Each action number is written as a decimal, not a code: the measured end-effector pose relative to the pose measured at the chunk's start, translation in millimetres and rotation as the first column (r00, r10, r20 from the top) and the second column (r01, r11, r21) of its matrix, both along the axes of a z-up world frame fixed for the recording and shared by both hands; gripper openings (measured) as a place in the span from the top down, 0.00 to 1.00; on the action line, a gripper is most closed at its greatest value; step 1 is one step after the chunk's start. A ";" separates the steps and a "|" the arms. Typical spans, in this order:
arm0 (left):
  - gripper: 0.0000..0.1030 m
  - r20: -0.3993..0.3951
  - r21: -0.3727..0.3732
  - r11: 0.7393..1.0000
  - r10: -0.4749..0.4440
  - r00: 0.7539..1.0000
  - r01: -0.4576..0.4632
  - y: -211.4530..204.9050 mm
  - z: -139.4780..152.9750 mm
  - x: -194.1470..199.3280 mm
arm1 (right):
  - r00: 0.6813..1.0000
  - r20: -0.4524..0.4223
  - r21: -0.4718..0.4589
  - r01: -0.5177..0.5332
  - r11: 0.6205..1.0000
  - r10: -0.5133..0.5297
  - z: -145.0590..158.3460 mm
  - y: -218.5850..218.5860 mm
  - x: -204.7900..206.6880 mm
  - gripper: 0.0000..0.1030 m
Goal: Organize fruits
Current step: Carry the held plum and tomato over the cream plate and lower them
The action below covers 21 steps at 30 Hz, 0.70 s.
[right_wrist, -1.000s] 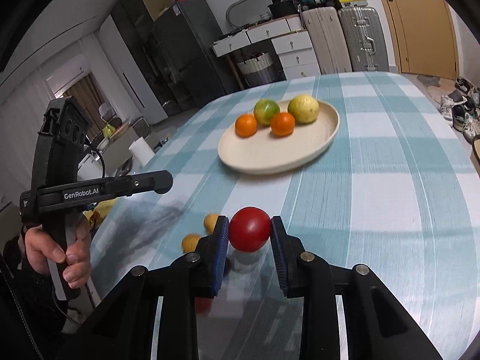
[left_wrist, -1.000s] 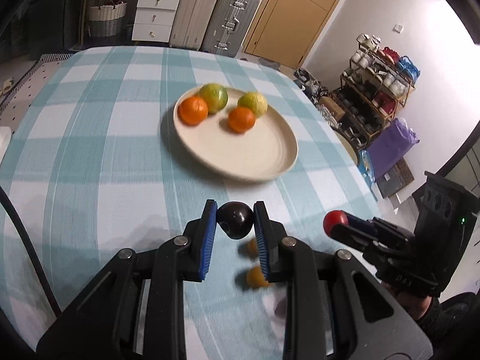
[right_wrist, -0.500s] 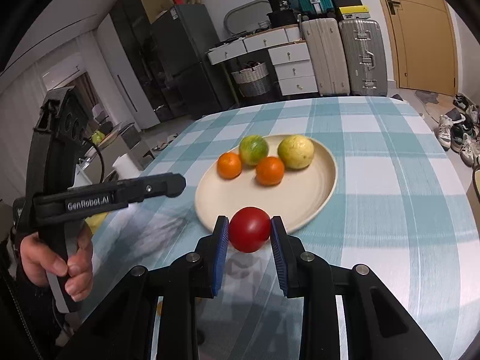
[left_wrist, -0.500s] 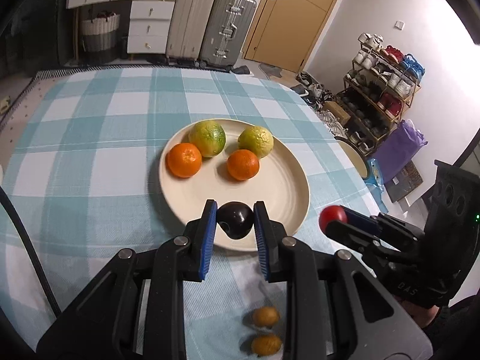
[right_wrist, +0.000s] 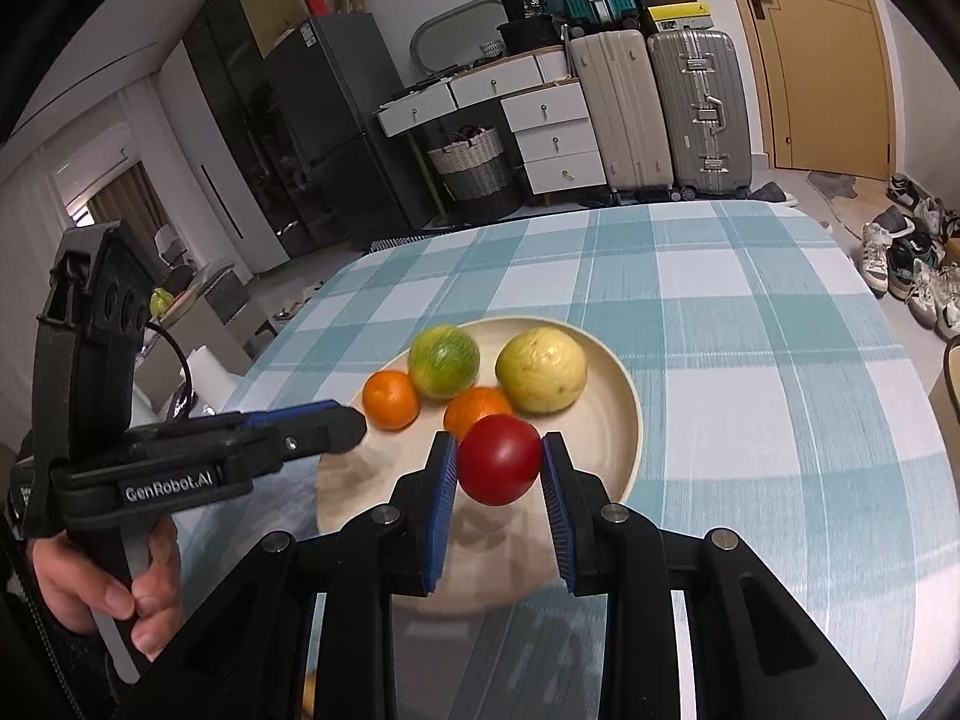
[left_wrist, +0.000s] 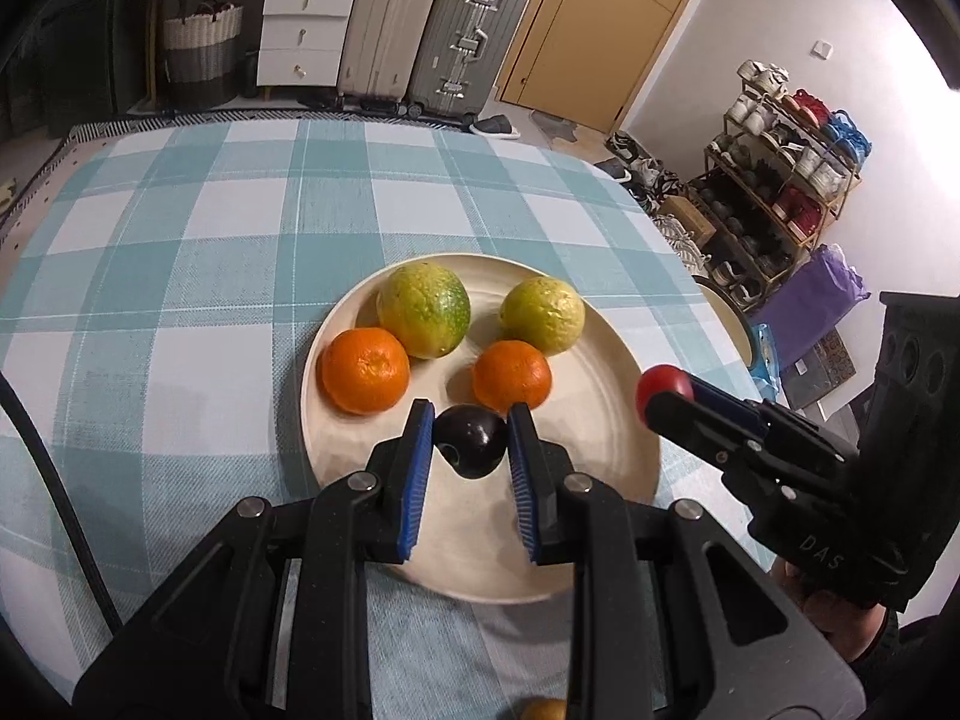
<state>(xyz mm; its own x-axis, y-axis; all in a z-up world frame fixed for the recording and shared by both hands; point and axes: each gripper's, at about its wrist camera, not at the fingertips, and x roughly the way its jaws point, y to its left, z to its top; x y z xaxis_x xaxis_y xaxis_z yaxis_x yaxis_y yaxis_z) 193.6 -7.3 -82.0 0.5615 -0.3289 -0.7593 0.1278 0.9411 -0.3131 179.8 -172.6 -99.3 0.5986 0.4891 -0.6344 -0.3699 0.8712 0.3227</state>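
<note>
Now over the near part of the cream plate [left_wrist: 606, 468]: left gripper [left_wrist: 470, 438] jaws clamped on a dark plum [left_wrist: 471, 438], right gripper [right_wrist: 499, 468] jaws clamped on a red tomato [right_wrist: 501, 468]. Bare plate directly beneath both; oranges and green citrus toward its far rim. Probably just lower and release.

dark plum [left_wrist: 470, 441] | red tomato [right_wrist: 500, 467] | both above plate [left_wrist: 606, 360] holding four citrus fruits [left_wrist: 423, 309]
</note>
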 end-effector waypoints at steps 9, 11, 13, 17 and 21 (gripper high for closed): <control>0.79 -0.039 0.004 1.000 -0.002 0.999 0.002 0.0 -14.6 25.7 | 0.999 -0.039 -0.004 0.009 1.000 -0.009 -12.5 5.9 24.7 0.72; 0.79 -0.048 0.006 1.000 -0.006 0.999 0.006 -0.9 -18.3 30.2 | 0.999 -0.046 -0.003 0.012 1.000 -0.012 -15.8 6.1 29.3 0.72; 0.79 -0.051 0.013 1.000 -0.006 0.999 0.007 -2.0 -19.5 31.6 | 0.999 -0.050 -0.006 0.015 1.000 -0.015 -18.5 6.3 33.1 0.72; 0.79 -0.050 0.009 1.000 -0.012 0.999 0.013 -4.1 -21.6 34.5 | 0.998 -0.062 -0.002 0.014 1.000 -0.014 -24.0 7.3 37.7 0.72; 0.79 -0.056 0.010 1.000 -0.009 0.998 0.010 -3.7 -25.0 37.0 | 0.998 -0.057 -0.002 0.012 1.000 -0.012 -26.1 8.7 38.8 0.72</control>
